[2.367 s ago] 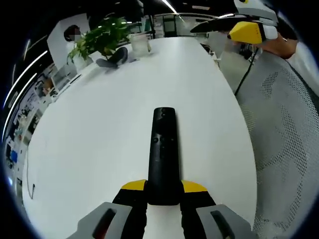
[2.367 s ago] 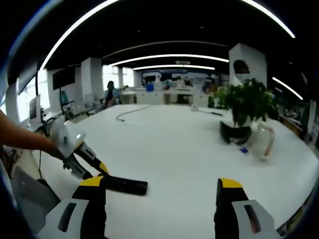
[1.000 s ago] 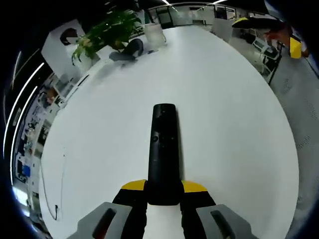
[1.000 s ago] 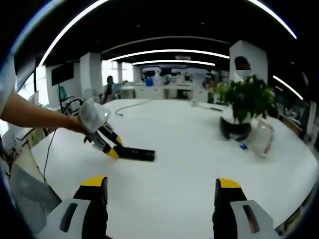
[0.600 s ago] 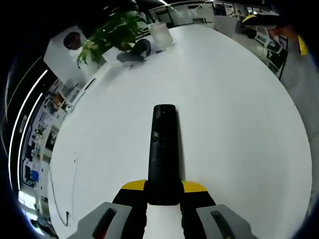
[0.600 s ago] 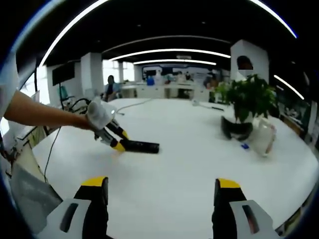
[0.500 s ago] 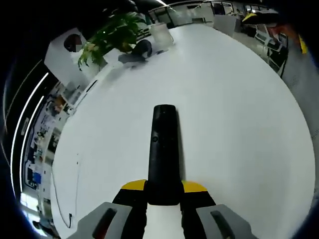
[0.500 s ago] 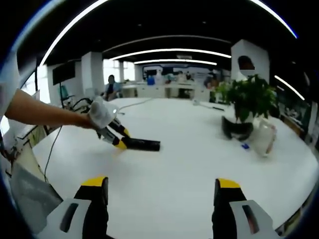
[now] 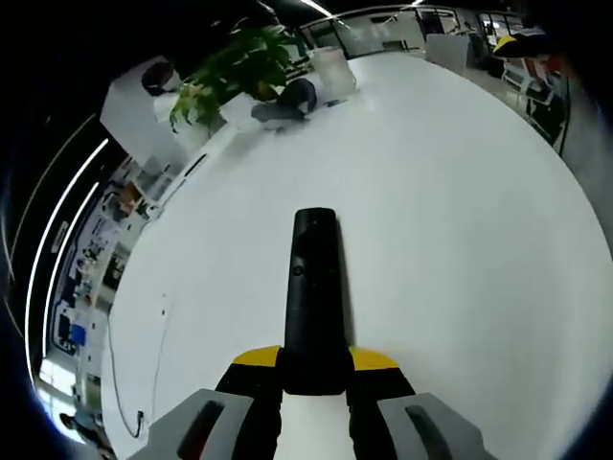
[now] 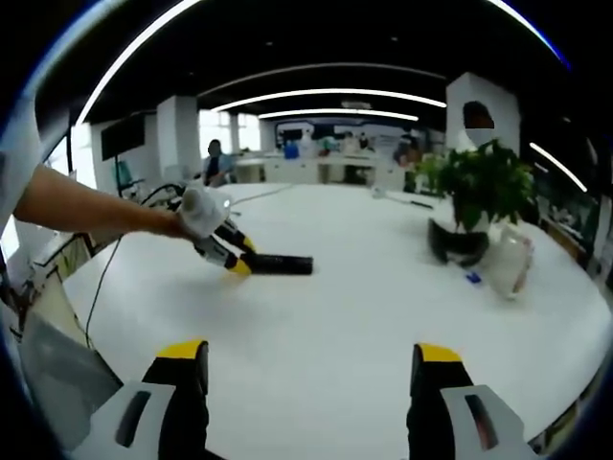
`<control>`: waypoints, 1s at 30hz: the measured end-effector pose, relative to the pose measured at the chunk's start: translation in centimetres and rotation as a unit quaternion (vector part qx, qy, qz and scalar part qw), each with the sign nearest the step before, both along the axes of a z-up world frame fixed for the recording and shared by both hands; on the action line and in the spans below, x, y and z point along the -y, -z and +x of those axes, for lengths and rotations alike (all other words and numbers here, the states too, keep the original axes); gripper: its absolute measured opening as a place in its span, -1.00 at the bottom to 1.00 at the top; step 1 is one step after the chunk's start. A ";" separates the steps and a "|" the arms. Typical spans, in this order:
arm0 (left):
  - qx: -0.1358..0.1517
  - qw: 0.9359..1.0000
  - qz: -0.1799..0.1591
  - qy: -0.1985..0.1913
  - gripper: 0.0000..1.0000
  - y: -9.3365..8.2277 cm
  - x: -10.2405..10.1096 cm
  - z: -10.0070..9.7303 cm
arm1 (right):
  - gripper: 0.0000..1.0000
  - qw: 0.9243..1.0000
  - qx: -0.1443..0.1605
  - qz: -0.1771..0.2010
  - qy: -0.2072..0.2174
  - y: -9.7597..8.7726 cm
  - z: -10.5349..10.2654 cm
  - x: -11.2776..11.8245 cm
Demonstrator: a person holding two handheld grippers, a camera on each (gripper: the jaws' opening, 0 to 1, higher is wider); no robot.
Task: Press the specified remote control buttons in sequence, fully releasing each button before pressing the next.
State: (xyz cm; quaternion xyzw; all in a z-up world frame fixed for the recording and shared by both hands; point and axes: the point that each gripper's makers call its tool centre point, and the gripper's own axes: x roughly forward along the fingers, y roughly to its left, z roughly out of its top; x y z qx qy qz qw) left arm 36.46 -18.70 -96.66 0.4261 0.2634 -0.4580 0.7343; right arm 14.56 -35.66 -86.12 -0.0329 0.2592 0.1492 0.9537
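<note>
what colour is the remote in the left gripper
Black; the remote shows best in the left gripper view, clamped between the yellow-tipped jaws.

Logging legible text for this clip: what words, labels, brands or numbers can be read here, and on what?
None can be read.
Remote control: button markings too small and blurred to read.
Small blue item by the potted plant: too small to read.
</note>
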 end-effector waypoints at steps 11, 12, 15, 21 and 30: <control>0.018 0.990 -0.063 -0.125 -0.43 -0.4 -1.1 0.8 | 0.72 1.000 0.002 0.005 0.002 -0.1 0.0 0.1; 0.022 0.988 -0.071 -0.133 -0.40 -0.6 -1.2 0.9 | 0.72 1.000 0.003 0.005 0.002 -0.2 0.0 0.1; 0.019 0.980 -0.108 -0.166 -0.29 -1.5 -1.3 0.8 | 0.72 1.000 0.002 0.005 0.001 -0.2 0.0 0.1; 0.057 0.957 -0.177 -0.225 0.26 -3.5 -2.5 0.8 | 0.72 1.000 0.008 0.010 0.002 -0.5 0.0 0.0; 0.062 0.922 -0.260 -0.282 0.85 -5.9 -4.1 -1.1 | 0.75 1.000 0.019 0.020 0.005 -1.0 0.0 0.1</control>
